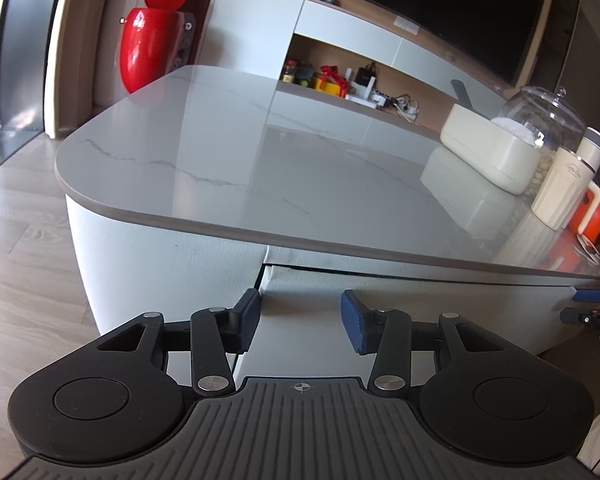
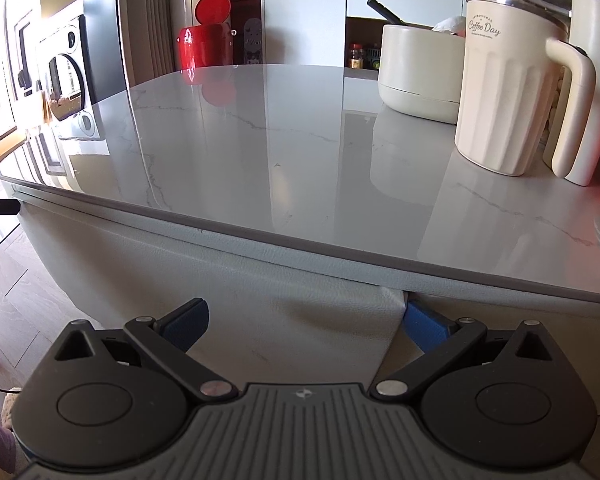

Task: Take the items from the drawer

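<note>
The drawer [image 1: 420,304] is a white padded front under the grey marbled tabletop [image 1: 260,152], with a thin dark gap along its top; its contents are hidden. My left gripper [image 1: 300,310] is open at the drawer's left end: one blue pad sits beside the end, the other in front of the panel. My right gripper [image 2: 305,314] is open wide at the drawer's right end [image 2: 394,312], with its right finger [image 2: 424,324] past the corner and its left finger clear of the panel. The right gripper's blue pads [image 1: 582,304] also show at the far right of the left wrist view.
On the tabletop's right side stand a cream ribbed mug [image 2: 504,92], a cream box [image 2: 416,68], a glass jar [image 1: 544,120], a tall tumbler [image 2: 598,60] and an orange mug [image 1: 592,216]. A red bin [image 1: 148,44] stands beyond the table. Wooden floor [image 1: 24,240] lies to the left.
</note>
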`<control>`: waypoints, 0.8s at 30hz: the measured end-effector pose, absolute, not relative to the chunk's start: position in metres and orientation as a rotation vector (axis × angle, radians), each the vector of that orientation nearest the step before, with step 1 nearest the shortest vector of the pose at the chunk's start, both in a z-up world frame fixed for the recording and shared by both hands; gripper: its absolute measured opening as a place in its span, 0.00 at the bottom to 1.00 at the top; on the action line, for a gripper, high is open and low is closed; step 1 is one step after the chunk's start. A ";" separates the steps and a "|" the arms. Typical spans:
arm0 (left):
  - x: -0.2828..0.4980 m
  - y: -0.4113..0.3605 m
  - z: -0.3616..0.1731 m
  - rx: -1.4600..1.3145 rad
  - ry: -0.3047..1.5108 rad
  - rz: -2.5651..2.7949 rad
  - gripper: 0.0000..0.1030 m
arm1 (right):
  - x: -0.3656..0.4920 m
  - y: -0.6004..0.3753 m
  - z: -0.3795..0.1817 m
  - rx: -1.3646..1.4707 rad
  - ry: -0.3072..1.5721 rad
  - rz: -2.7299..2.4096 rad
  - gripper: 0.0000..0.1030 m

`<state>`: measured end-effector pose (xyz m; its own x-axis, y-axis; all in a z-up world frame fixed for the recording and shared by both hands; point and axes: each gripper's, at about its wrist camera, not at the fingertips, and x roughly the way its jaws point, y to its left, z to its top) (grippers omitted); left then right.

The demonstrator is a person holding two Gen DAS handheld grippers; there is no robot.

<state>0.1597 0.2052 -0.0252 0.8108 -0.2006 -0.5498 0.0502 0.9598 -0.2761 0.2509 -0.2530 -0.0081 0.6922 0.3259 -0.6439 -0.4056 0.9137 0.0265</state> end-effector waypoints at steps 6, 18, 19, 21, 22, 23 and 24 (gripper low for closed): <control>0.153 0.199 -0.023 -0.232 0.623 -0.123 0.46 | 0.251 -0.256 -0.008 -0.126 0.709 0.423 1.00; 0.150 0.179 0.004 -0.176 0.563 -0.008 0.44 | 0.266 -0.264 -0.003 0.073 0.748 0.330 1.00; 0.152 0.175 0.007 -0.170 0.555 -0.028 0.44 | 0.268 -0.265 -0.002 0.090 0.745 0.307 1.00; 0.155 0.162 0.014 -0.146 0.548 -0.067 0.44 | 0.268 -0.264 0.001 0.089 0.728 0.278 1.00; 0.157 0.155 0.015 -0.131 0.547 -0.079 0.44 | 0.267 -0.262 0.003 0.076 0.716 0.272 1.00; 0.159 0.144 0.016 -0.110 0.549 -0.090 0.44 | 0.265 -0.258 0.004 0.062 0.702 0.270 1.00; 0.161 0.137 0.015 -0.098 0.553 -0.099 0.44 | 0.262 -0.254 0.005 0.048 0.690 0.268 1.00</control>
<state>0.1606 0.1366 0.0149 0.8463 -0.1201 -0.5190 0.0673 0.9905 -0.1195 0.2623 -0.2540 0.0053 0.7383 0.2597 -0.6224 -0.2280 0.9647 0.1321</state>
